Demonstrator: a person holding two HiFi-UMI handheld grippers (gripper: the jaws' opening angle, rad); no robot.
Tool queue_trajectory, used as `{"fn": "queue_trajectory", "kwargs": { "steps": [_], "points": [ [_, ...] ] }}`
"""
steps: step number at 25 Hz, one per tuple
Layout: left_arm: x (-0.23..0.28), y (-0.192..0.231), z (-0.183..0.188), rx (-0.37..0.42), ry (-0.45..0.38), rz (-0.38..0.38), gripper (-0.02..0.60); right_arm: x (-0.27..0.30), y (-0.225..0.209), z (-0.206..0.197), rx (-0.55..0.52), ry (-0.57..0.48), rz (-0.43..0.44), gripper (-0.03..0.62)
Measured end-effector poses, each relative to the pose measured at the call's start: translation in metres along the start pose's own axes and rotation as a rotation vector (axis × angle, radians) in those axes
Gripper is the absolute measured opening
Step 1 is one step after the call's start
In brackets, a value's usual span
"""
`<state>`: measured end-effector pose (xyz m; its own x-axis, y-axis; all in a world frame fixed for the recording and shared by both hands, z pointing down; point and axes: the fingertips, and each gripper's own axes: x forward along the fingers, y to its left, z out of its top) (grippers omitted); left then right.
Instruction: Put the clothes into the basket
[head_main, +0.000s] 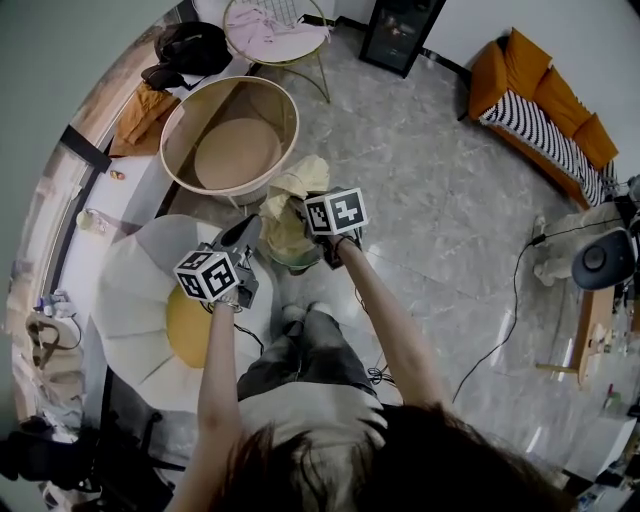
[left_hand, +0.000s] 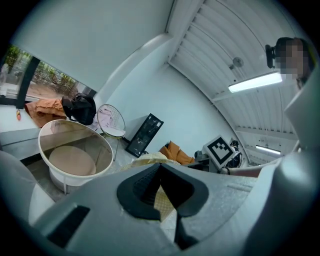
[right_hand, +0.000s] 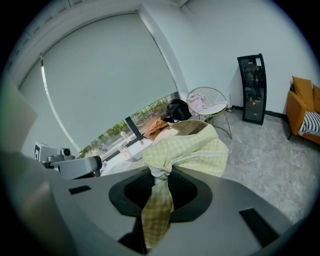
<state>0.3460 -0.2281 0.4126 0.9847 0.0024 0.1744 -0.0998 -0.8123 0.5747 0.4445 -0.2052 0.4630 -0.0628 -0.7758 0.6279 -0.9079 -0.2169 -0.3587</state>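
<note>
Marble floor bears a round basket, checked cloth held beside it

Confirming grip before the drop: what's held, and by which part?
Yellow-green checked cloth: right hand-held gripper pinches a bunched fold, left hand-held gripper an edge.

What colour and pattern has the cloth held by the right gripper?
The cloth is pale yellow check; right gripper view shows it best.

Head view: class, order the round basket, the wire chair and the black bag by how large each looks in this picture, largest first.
1. the round basket, clearly largest.
2. the wire chair.
3. the black bag, smallest.
All three lie about equally far from the camera, so nearness does not muddle the order.
</note>
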Motion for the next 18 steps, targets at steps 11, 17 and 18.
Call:
{"fn": "queue_trajectory", "kwargs": {
  "steps": [11,17,18],
  "points": [
    [0.055,0.012,-0.011,-0.024,0.065,0.031,0.011,0.019,-0.047,-0.001,0.021,0.087,0.016,0.075],
    [0.065,0.023,-0.025,-0.038,0.087,0.042,0.011,0.040,-0.061,-0.017,0.014,0.144,-0.008,0.074],
    [0.066,0.024,-0.027,-0.040,0.090,0.045,0.011,0.042,-0.064,-0.019,0.013,0.151,-0.013,0.075]
  ]
}}
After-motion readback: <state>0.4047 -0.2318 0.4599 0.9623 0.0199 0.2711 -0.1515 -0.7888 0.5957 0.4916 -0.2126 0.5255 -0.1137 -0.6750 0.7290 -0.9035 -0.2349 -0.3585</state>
